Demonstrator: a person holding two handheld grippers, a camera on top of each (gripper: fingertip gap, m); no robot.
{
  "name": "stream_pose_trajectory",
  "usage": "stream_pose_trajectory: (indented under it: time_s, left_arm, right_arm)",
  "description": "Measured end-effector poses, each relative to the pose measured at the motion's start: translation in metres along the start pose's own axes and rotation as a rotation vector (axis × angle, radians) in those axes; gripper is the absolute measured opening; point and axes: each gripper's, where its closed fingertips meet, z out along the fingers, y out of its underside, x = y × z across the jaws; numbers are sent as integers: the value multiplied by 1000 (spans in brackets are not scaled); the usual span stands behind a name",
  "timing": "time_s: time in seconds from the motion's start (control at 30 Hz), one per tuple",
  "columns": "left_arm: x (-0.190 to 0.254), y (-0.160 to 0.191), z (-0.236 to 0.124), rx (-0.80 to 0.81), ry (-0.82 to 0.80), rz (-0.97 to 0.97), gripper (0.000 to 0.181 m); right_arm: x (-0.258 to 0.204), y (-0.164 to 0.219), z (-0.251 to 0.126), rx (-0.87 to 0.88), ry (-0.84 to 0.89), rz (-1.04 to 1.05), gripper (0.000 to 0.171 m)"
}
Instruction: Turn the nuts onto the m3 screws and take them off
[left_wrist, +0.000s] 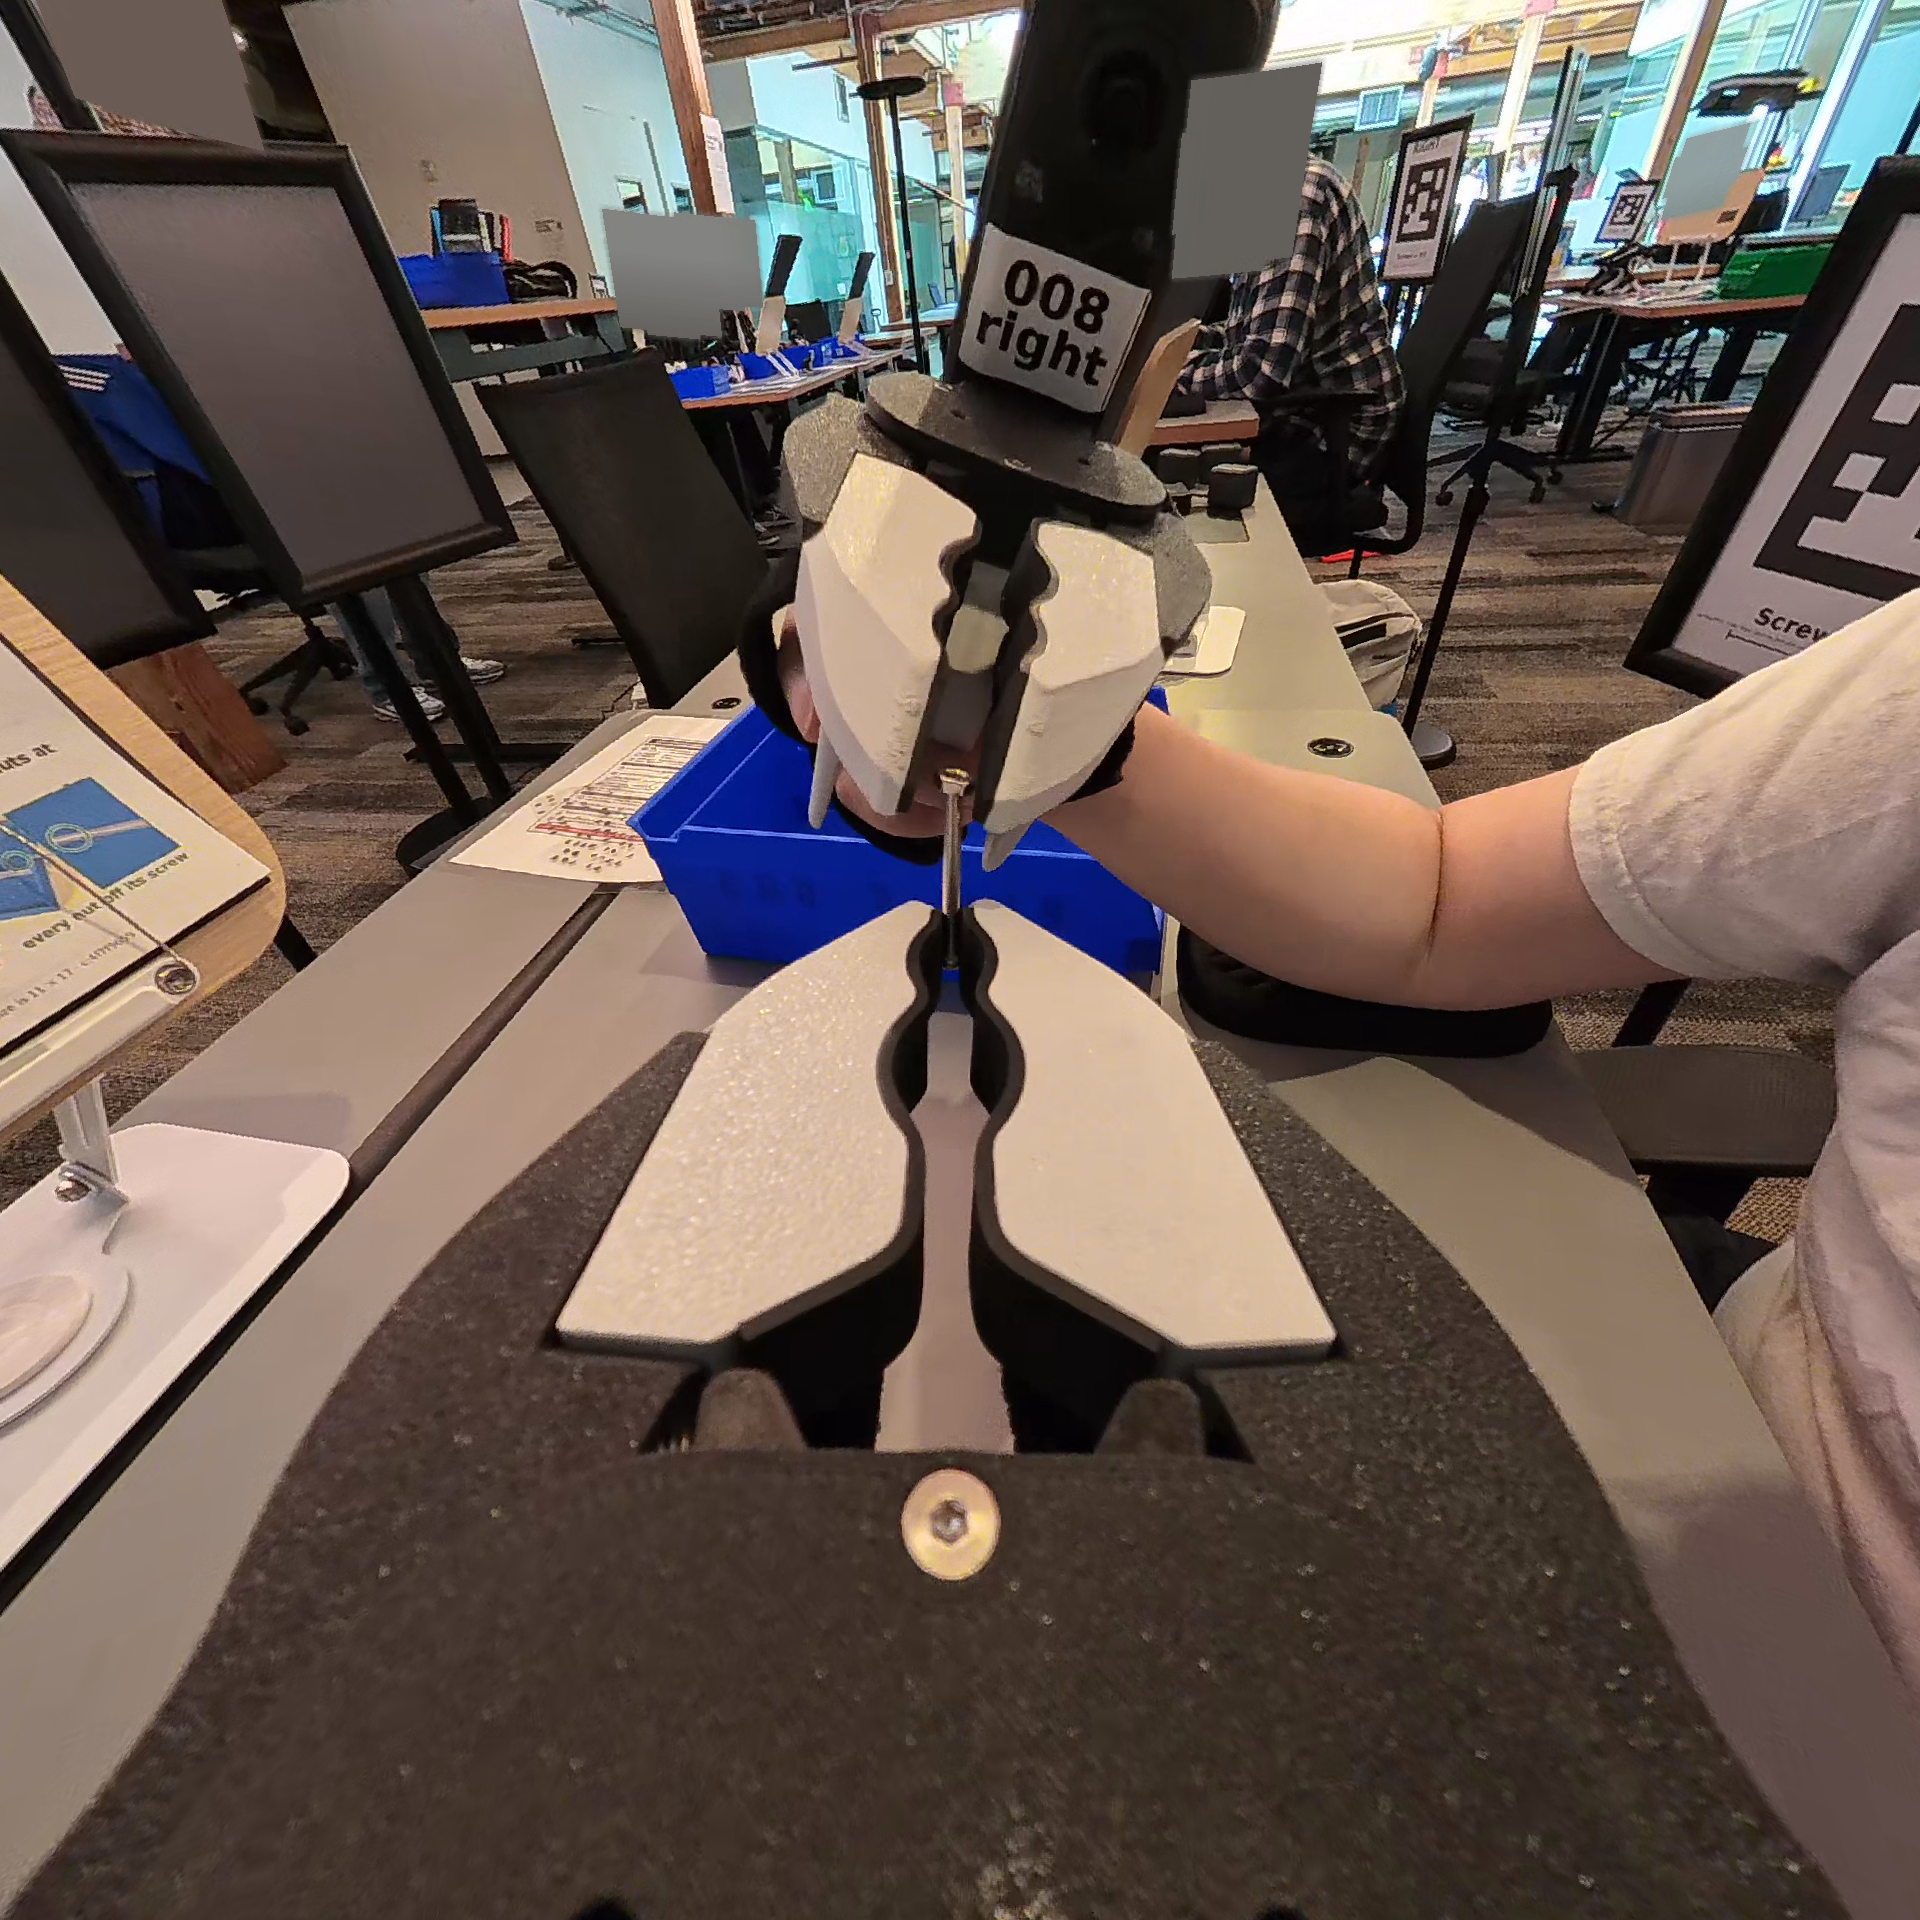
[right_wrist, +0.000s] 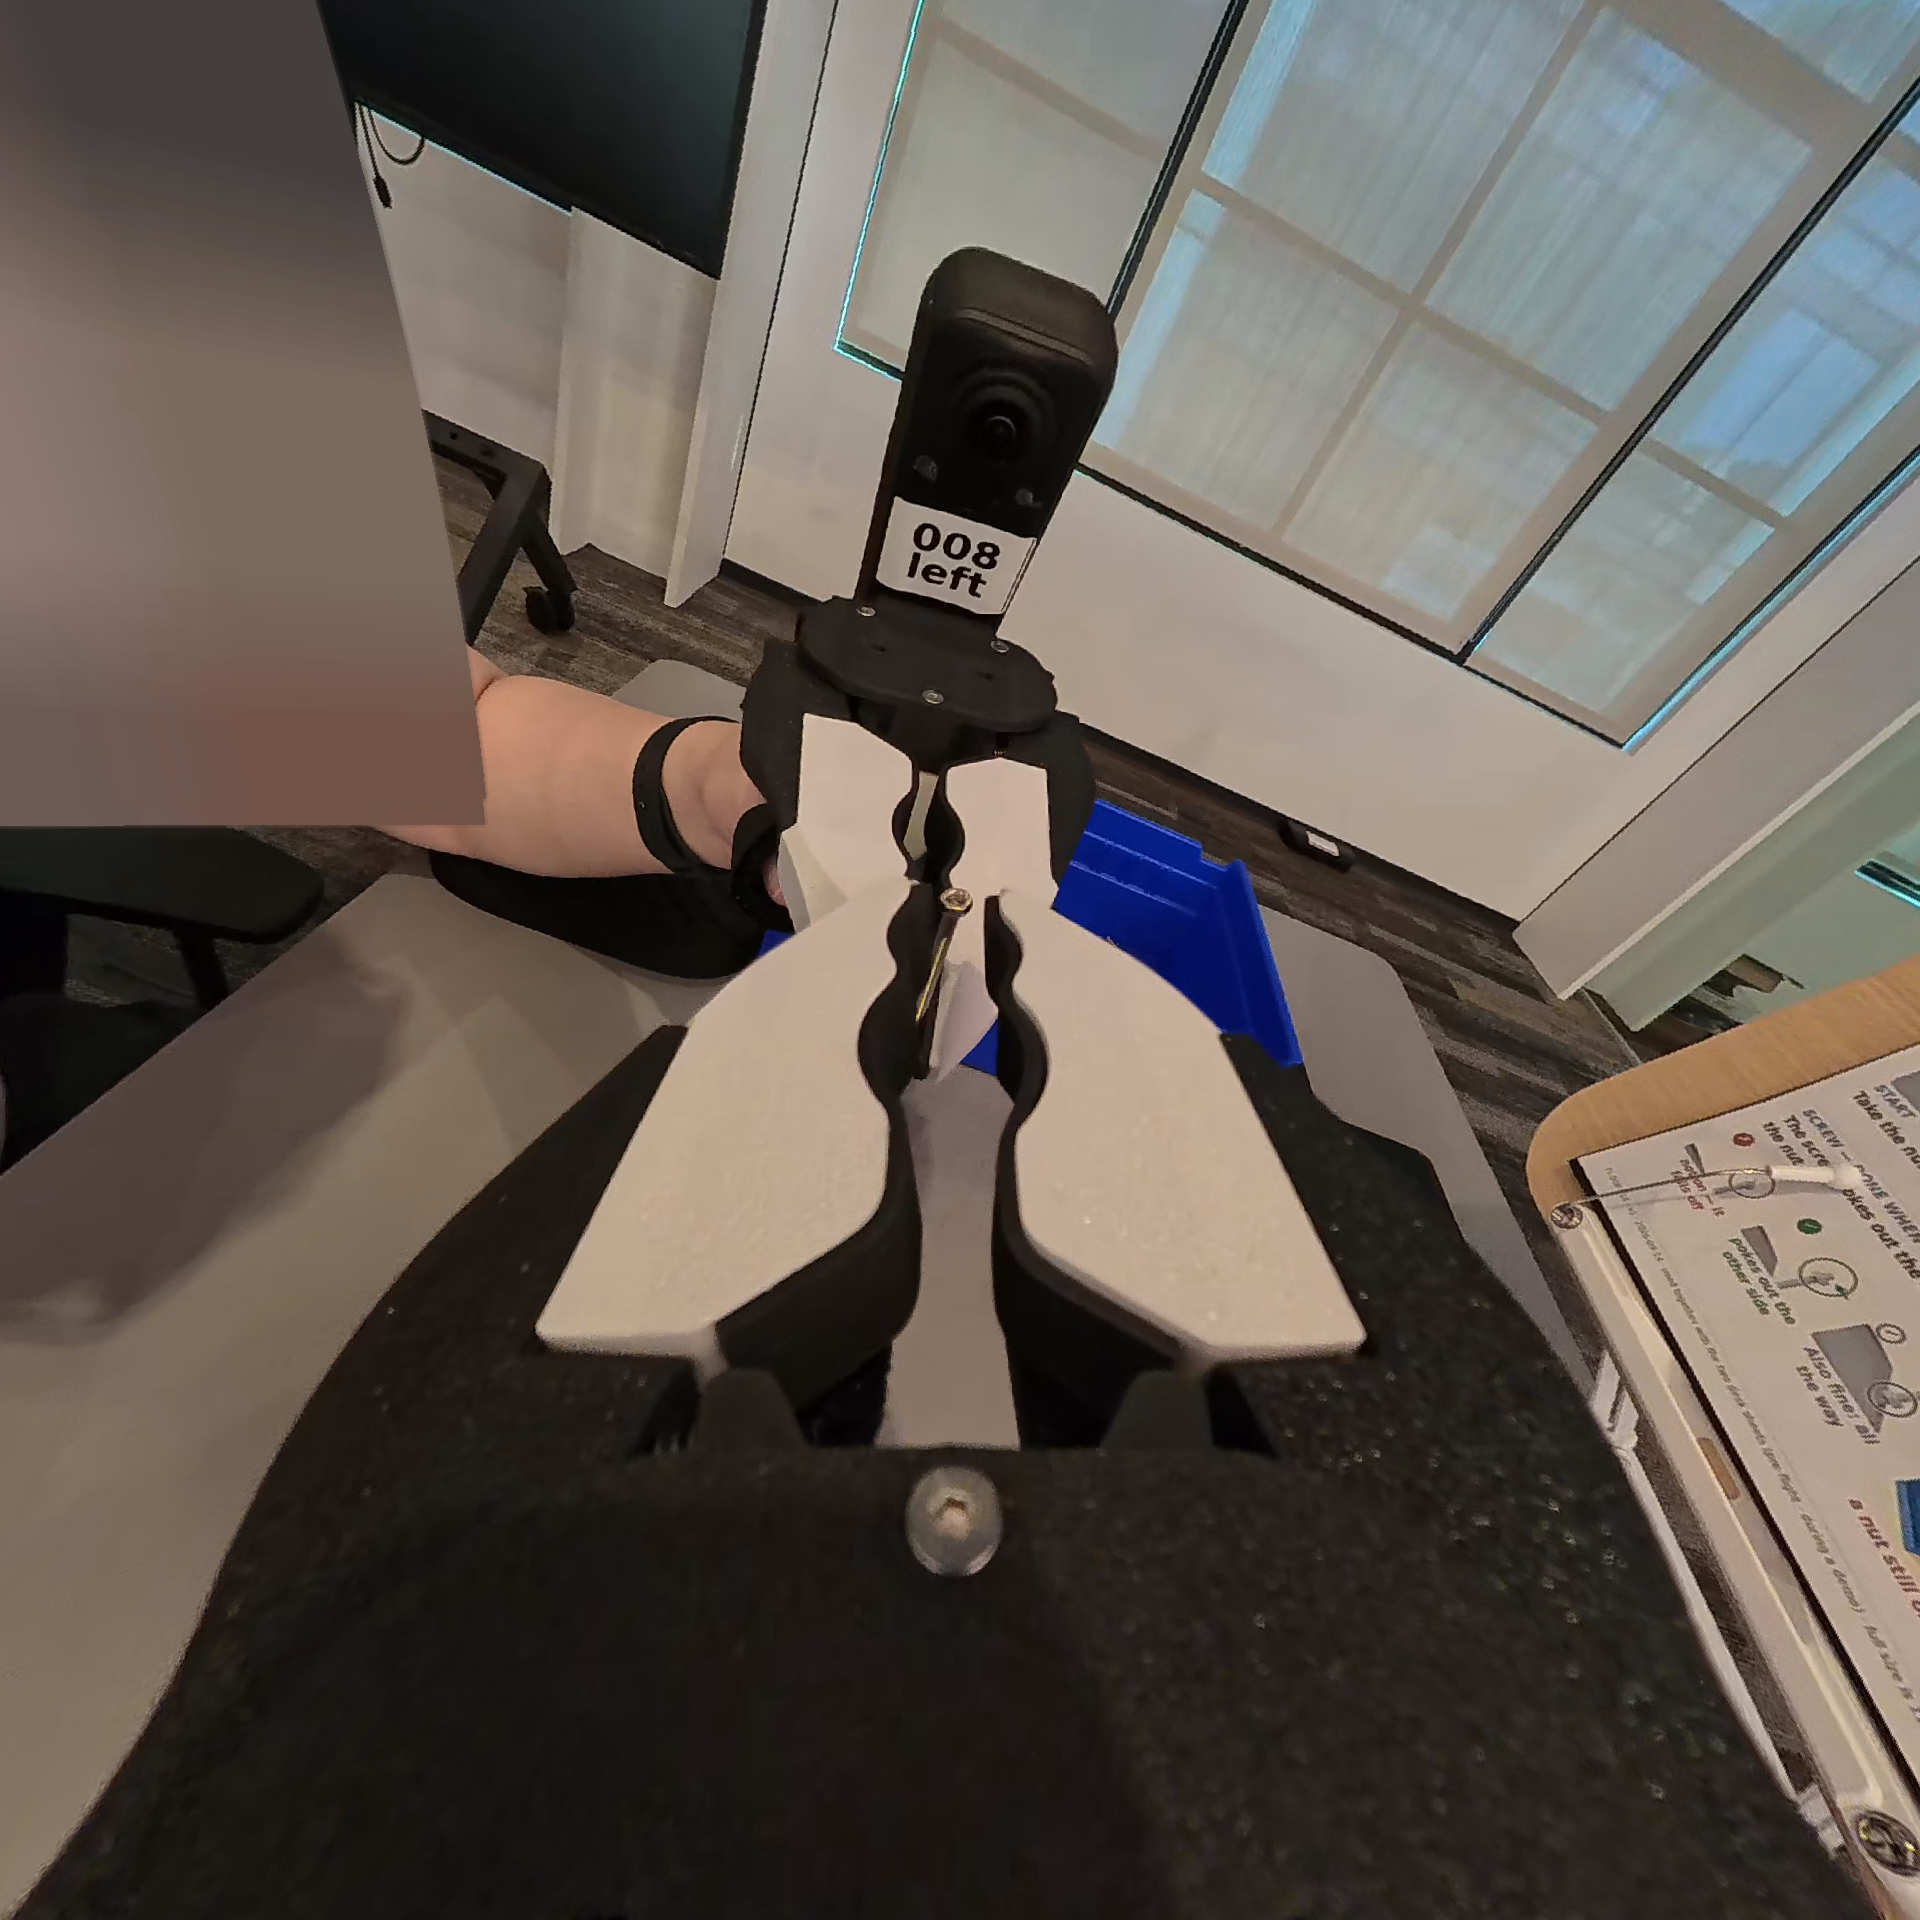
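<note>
A blue bin sits on the grey table right behind the action, with a printed sheet beside it and an instruction board off to the side. The two tools meet tip to tip above the bin (nothing gets between them). The screw bridges them: the left gripper pinches its lower end at the very tips, while the right gripper stands slightly parted around the head end, whether gripping it I cannot tell.

Blue bin on grey table — instr. sheet on stand beside, black office chairs behind.
</note>
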Motion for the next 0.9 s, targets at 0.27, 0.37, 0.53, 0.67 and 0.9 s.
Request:
stream_pose_trajectory:
  time_s: [0.27, 0.37, 0.53, 0.67, 0.9]
  left_arm:
    - [0, 1, 1, -5, -1, 0, 2]
    - [0, 2, 1, -13, 4, 4, 2]
    - [8, 7, 2, -57, 38, 52, 2]
    - [14, 7, 5, -57, 74, 38, 2]
    - [32, 7, 5, -48, 222, -48, 2]
  right_arm:
    - [0, 1, 0, -1, -7, 11, 6]
    - [-1, 2, 0, -9, -19, 18, 6]
    - [-12, 4, -3, -26, -100, 37, 6]
    - [-16, 4, -6, -22, -121, -8, 6]
    - [-29, 1, -8, -6, -172, -87, 6]
